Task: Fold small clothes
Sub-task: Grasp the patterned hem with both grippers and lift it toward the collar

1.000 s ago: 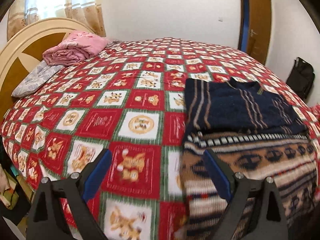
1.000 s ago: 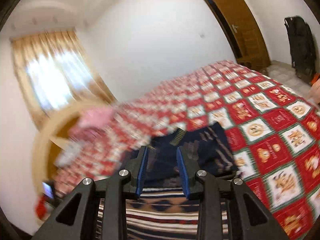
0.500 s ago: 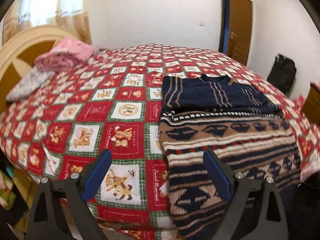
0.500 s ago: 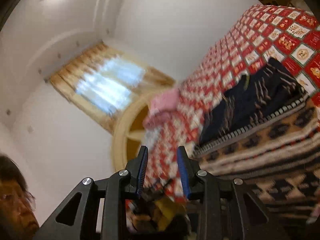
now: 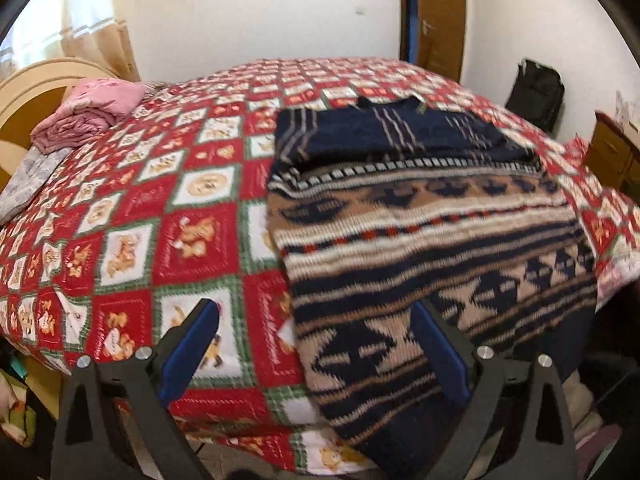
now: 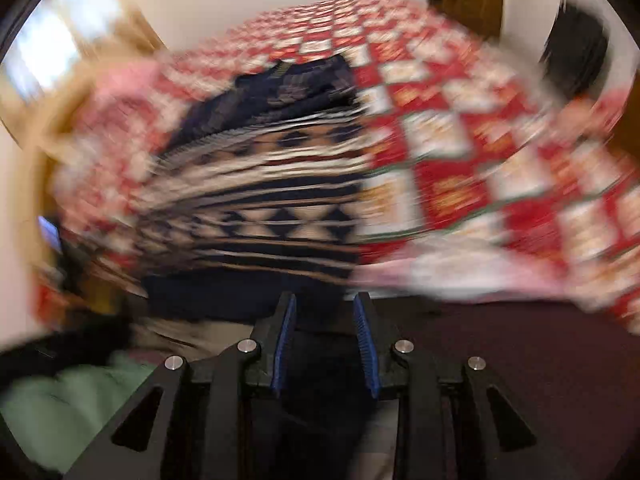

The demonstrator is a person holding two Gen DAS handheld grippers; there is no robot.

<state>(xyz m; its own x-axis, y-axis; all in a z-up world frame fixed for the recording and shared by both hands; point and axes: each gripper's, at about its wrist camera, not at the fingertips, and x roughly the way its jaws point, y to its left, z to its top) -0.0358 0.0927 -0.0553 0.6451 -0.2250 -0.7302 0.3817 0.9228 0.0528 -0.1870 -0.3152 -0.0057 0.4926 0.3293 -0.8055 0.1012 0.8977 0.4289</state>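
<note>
Taking the sweater (image 5: 432,248) as the landmark and reading from its left: a folded pink blanket (image 5: 88,114) is sitting far off to its left near the headboard (image 5: 32,84), with a pale pillow (image 5: 28,176) just below that, and the red patchwork quilt (image 5: 160,208) is covering the bed between them.

The left tool (image 5: 316,344) is hovering at the near edge of the bed with its jaws spread wide and nothing between them; its left finger is showing over bare quilt, its right over the sweater's hanging hem.

The sweater itself, dark navy at the neck end and tan-patterned below, is lying flat on the bed, its lower part draping over the near edge. Its sides appear to be already turned in, since no sleeves are sticking out, so a judgement would be that the lengthwise folds are done and the crosswise fold of hem toward collar is still waiting.

To the sweater's right, a black bag (image 5: 536,96) is leaning by the wall beyond the bed.

The right tool (image 6: 325,344), seen in a heavily blurred view, is sitting below the sweater's (image 6: 272,200) hem with its jaws only narrowly apart and gripping nothing.
</note>
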